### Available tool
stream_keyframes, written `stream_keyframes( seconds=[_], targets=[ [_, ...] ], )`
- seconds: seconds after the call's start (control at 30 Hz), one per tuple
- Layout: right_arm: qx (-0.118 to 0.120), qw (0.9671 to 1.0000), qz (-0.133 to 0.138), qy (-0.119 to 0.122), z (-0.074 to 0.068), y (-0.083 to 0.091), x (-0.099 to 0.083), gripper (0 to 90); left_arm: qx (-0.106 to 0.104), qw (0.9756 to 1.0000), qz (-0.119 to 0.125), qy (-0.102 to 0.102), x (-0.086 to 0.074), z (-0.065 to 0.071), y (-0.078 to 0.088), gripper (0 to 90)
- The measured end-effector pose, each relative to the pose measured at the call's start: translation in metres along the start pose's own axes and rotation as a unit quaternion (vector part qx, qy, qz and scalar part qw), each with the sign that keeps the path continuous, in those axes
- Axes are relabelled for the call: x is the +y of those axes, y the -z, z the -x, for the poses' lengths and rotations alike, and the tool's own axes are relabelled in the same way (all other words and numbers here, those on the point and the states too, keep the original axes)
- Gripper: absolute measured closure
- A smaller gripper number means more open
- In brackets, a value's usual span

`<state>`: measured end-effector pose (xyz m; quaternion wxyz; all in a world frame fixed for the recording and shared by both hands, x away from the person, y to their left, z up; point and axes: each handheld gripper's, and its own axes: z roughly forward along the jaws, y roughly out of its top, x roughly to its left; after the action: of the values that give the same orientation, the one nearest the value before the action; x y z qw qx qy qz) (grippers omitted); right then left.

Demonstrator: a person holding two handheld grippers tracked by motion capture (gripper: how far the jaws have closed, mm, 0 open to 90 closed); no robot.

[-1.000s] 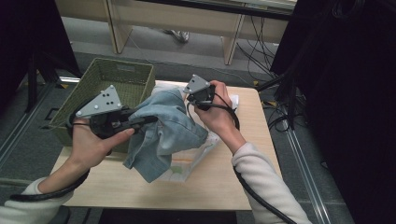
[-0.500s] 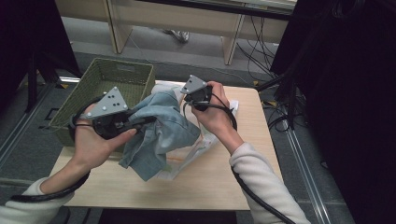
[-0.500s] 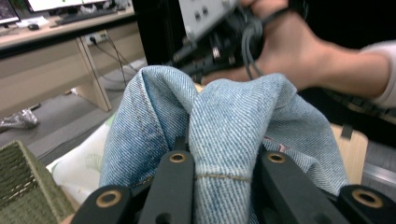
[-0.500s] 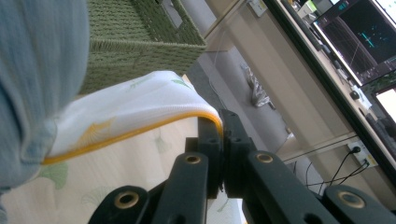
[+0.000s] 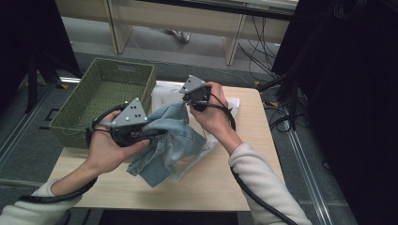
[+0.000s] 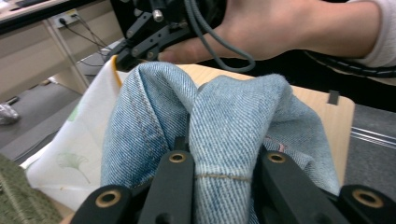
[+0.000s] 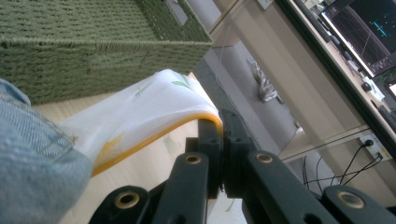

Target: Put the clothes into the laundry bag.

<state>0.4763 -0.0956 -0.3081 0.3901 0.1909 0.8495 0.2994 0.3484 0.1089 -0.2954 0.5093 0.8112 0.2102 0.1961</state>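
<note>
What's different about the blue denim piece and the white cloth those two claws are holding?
The denim garment is thick, faded blue and bunched into a mound; the white cloth is thin, with a yellow edge and a printed leaf pattern. The left gripper pinches a denim fold between its jaws; the right gripper clamps the white cloth's yellow edge. The denim lies on top, the cloth beneath it. Both are soft fabrics on the wooden table.
</note>
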Motion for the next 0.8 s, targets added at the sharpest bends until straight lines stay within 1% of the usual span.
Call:
stream_keyframes(
  seconds=[0.03, 0.07, 0.13, 0.2, 0.33, 0.4, 0.43, 0.5, 0.57, 0.6, 0.63, 0.67, 0.7, 0.8],
  targets=[
    [0.001, 1.0, 0.0, -0.003, 0.0, 0.0, 0.0, 89.6, 0.0, 1.0, 0.003, -0.001, 0.001, 0.001, 0.002, 79.8],
    [0.001, 1.0, 0.004, 0.001, 0.001, 0.0, 0.001, 89.6, 0.0, 1.0, 0.006, -0.002, 0.002, 0.002, 0.003, 79.8],
    [-0.001, 1.0, 0.003, -0.007, 0.001, 0.001, 0.001, 89.6, -0.001, 0.9999, 0.008, -0.006, 0.004, 0.005, 0.006, 79.8],
    [-0.001, 1.0, 0.005, -0.006, 0.002, 0.001, 0.001, 89.6, -0.002, 0.9999, 0.009, -0.008, 0.006, 0.006, 0.01, 79.8],
    [-0.002, 0.9999, -0.002, -0.011, 0.002, 0.0, 0.0, 89.6, 0.002, 0.9997, 0.022, -0.001, 0.011, 0.005, 0.017, 79.7],
    [0.0, 1.0, -0.002, -0.007, 0.002, -0.001, -0.001, 89.7, 0.006, 0.9994, 0.032, 0.007, 0.012, 0.003, 0.019, 79.7],
    [0.0, 0.9999, -0.004, -0.014, 0.001, -0.001, -0.001, 89.6, 0.007, 0.9994, 0.034, 0.006, 0.013, 0.003, 0.019, 79.7],
    [0.001, 0.9999, -0.002, -0.014, 0.001, -0.001, 0.0, 89.7, 0.004, 0.9997, 0.023, 0.005, 0.012, 0.003, 0.015, 79.7],
    [0.006, 0.9999, 0.001, -0.014, 0.0, -0.001, 0.001, 89.6, 0.001, 1.0, 0.005, 0.007, 0.009, 0.002, 0.006, 79.6],
    [0.009, 0.9998, 0.0, -0.02, -0.001, 0.0, 0.002, 89.6, 0.002, 1.0, -0.002, 0.009, 0.007, 0.0, 0.002, 79.6],
    [0.01, 0.9998, 0.003, -0.018, -0.002, 0.0, 0.003, 89.6, 0.0, 0.9999, -0.008, 0.011, 0.004, -0.001, -0.002, 79.6],
    [0.012, 0.9998, 0.004, -0.015, -0.002, 0.0, 0.004, 89.7, -0.001, 0.9998, -0.011, 0.014, 0.002, -0.003, -0.006, 79.6],
    [0.013, 0.9997, 0.003, -0.019, -0.004, 0.001, 0.005, 89.7, -0.001, 0.9998, -0.014, 0.016, 0.001, -0.004, -0.009, 79.6],
    [0.019, 0.9998, 0.005, -0.011, -0.007, 0.0, 0.006, 89.7, 0.003, 0.9997, -0.022, 0.014, -0.001, -0.005, -0.016, 79.6]
  ],
)
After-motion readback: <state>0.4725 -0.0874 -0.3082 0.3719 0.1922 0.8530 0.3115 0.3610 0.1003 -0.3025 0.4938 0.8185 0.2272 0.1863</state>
